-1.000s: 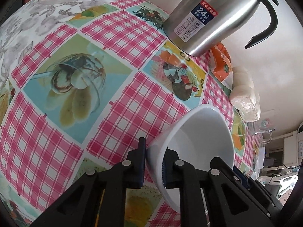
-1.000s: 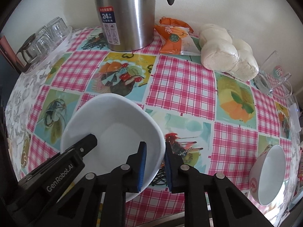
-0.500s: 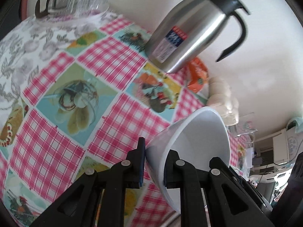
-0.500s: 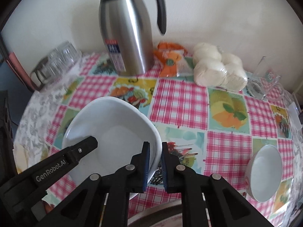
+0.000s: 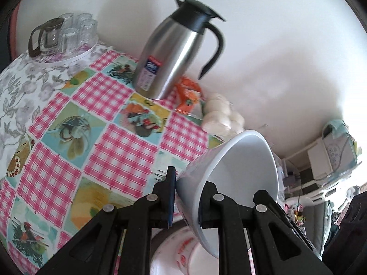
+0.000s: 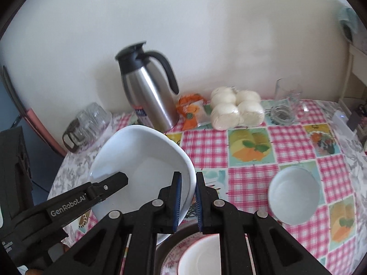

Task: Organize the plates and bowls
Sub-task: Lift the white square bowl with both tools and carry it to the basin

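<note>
Plain off-white wall [image 6: 206, 34] at the far side, softly shadowed in daylight. Table [image 6: 250, 142] pushed against it, spread with a pink-checked cloth with fruit and rooster panels. Bright glare at far right, over white shelving [image 5: 321, 160] and blurred clutter. Pink strip [image 6: 39, 126] at far left.

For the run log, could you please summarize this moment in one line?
left gripper: shut on large white bowl | right gripper: shut on same rim | small bowl: on table
</note>
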### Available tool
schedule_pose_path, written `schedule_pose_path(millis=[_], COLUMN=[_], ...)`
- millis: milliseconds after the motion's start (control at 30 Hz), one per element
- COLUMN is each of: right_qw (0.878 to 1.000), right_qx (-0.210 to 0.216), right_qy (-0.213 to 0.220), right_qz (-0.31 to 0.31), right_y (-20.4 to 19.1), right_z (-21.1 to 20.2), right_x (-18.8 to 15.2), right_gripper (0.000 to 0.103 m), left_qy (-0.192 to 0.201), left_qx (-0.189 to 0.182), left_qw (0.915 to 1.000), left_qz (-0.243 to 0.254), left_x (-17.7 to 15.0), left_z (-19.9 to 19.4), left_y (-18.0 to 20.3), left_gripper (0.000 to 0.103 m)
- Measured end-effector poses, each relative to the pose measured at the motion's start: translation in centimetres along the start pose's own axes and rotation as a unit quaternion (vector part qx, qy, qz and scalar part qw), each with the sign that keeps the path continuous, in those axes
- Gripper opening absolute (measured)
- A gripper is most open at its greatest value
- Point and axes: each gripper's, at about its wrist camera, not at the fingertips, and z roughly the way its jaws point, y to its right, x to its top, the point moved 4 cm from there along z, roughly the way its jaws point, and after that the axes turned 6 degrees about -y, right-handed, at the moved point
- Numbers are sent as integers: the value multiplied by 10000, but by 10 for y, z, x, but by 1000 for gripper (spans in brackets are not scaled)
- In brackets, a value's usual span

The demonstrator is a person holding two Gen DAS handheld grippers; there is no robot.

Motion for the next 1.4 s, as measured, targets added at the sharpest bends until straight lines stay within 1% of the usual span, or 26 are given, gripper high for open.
schedule_pose_path(millis=[200,433,767,967,1133,1267,1400], right_qw=[9995,9981,9955,9942,9935,9929,9935], right_qx=[65,109,194,240,253,291,248], right_qy=[246,530,790,828,804,745,657], right_qz=[176,297,487,648,768,885,900], right_y=[18,34,56,70,77,82,85], right_z=[-30,-64,-96,-107,-109,-107,-104], right_x=[-8,-14,-22,-27,-33,-37,-40], right_gripper=[13,13,13,13,13,13,13], left_qy=[78,274,404,372,361,303,193], left_qx=[-47,-103,-169,-176,-81,-19,-19], left_qw=[9996,9976,9942,9927,9915,9911,9921], left_qz=[281,633,984,1135,1248,1296,1240], left_x=[-13,-24,-38,-48,-55,-60,-63], left_z=[-14,-33,-48,-47,-46,-43,-38], left_y=[26,56,88,101,107,108,104], left_gripper=[16,16,17,17,17,17,17])
